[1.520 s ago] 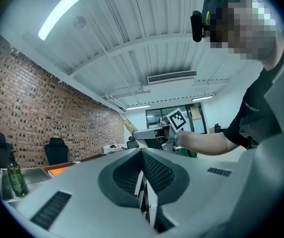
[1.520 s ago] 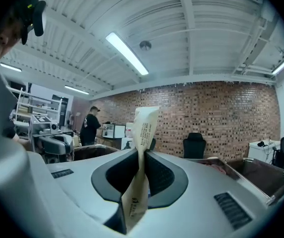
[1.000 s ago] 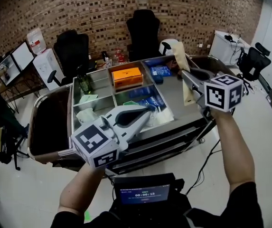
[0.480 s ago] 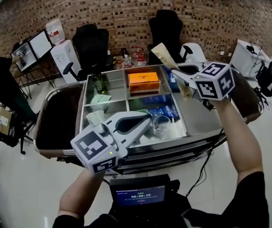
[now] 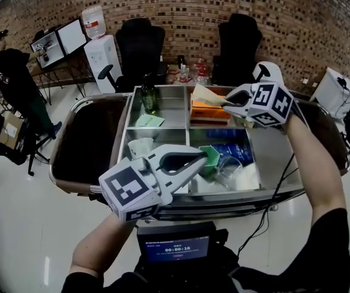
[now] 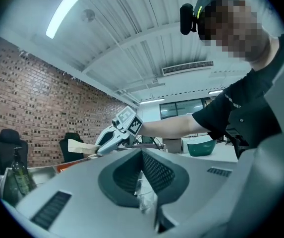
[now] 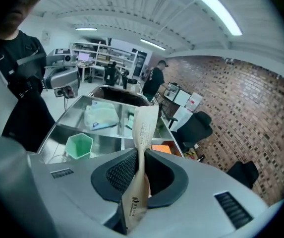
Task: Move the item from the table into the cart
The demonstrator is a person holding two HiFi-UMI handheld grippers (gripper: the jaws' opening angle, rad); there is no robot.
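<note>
Brown paper packet (image 7: 142,133), thin and long, is pinched near its bottom end by the right claw (image 5: 225,102), whose jaws are closed flat on it. Most of the packet sticks out free beyond the tips. It hangs above the cart (image 5: 171,108), over the back compartment where the orange box (image 5: 206,112) lies, and touches nothing there as far as I can tell.

The grip is on a narrow strip of soft paper, so a quick swing or a tilt could let the packet slide out or fold over. Let go from up here, such a light thing could drift, land across a divider, or end up propped on the box instead of lying flat. Its free end could also snag a wall on the way down.

The left claw (image 5: 205,156) is fully closed and empty, with its tips just beside the green cup (image 7: 79,146); a careless sweep there could tip it
</note>
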